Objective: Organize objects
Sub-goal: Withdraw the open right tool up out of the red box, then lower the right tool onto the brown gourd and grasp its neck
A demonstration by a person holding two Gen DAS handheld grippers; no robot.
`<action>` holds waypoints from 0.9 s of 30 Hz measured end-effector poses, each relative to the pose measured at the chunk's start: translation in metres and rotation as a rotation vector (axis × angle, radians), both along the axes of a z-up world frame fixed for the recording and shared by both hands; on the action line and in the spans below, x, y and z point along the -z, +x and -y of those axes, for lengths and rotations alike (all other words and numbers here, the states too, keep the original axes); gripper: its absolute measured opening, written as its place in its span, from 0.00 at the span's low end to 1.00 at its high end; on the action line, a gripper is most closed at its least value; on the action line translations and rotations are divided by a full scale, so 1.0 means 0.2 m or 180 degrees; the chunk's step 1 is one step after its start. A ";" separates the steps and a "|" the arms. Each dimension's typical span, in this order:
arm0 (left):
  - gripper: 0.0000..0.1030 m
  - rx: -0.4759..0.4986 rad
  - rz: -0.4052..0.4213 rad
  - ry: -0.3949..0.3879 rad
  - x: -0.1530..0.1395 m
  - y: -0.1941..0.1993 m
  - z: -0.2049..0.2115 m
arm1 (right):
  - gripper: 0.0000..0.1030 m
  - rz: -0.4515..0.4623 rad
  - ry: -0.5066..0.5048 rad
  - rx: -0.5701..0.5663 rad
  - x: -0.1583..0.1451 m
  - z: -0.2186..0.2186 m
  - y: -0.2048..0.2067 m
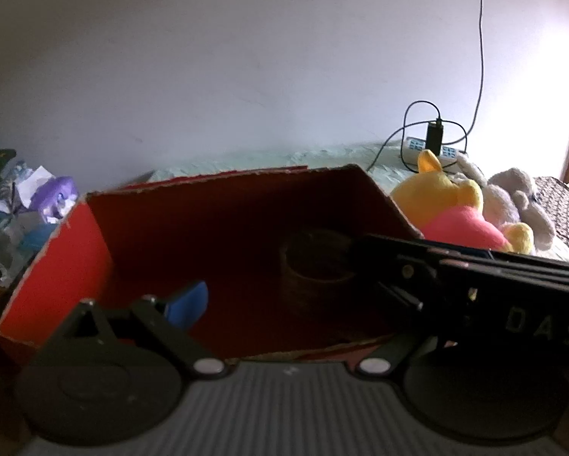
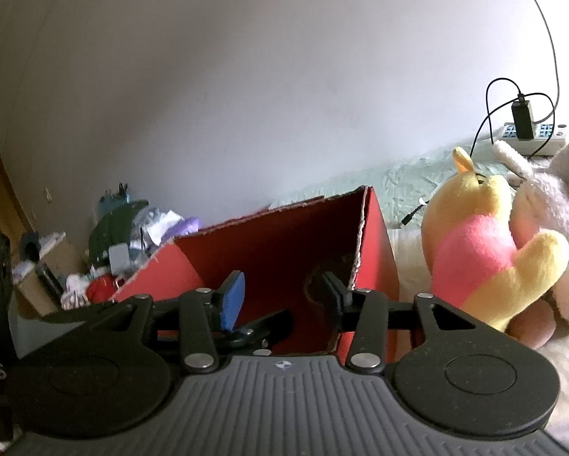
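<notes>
Red box (image 2: 284,262) sits open-topped mid-frame as the collection bin; right gripper (image 2: 284,296) fingers spread, empty, over it; left gripper (image 1: 269,304) aperture indeterminate, second finger hidden.

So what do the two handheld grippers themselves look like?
Both the left gripper and the right gripper share one build: black linkage arms on round black discs, silver rivets, a grey ribbed base. The fingers carry blue pads. White lettering marks the side of the body.
</notes>
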State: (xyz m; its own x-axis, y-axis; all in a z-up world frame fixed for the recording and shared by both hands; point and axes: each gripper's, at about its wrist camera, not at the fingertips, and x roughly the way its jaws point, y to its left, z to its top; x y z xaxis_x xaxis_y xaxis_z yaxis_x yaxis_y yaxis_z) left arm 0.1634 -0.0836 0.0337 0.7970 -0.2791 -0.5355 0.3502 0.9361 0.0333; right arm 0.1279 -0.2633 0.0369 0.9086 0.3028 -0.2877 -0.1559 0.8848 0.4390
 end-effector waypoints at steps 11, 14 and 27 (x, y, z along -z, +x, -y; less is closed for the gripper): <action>0.92 -0.0142 0.0258 0.0081 -0.02 -0.11 0.00 | 0.50 0.0416 0.0237 0.0030 0.05 0.07 -0.14; 0.92 -0.0220 0.0241 -0.0011 -0.03 -0.15 -0.03 | 0.55 0.0541 0.0358 0.0066 0.07 0.09 -0.20; 0.92 -0.0459 0.0129 -0.0326 0.00 -0.42 -0.24 | 0.56 0.0547 0.0446 -0.0087 0.25 0.09 -0.33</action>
State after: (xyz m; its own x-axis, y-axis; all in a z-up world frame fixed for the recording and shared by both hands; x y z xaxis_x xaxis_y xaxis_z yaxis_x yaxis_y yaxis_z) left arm 0.0799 -0.0349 0.0346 0.8531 -0.2117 -0.4769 0.2122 0.9758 -0.0535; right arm 0.0629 -0.2821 -0.0140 0.9315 0.3541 -0.0829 -0.2620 0.8114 0.5224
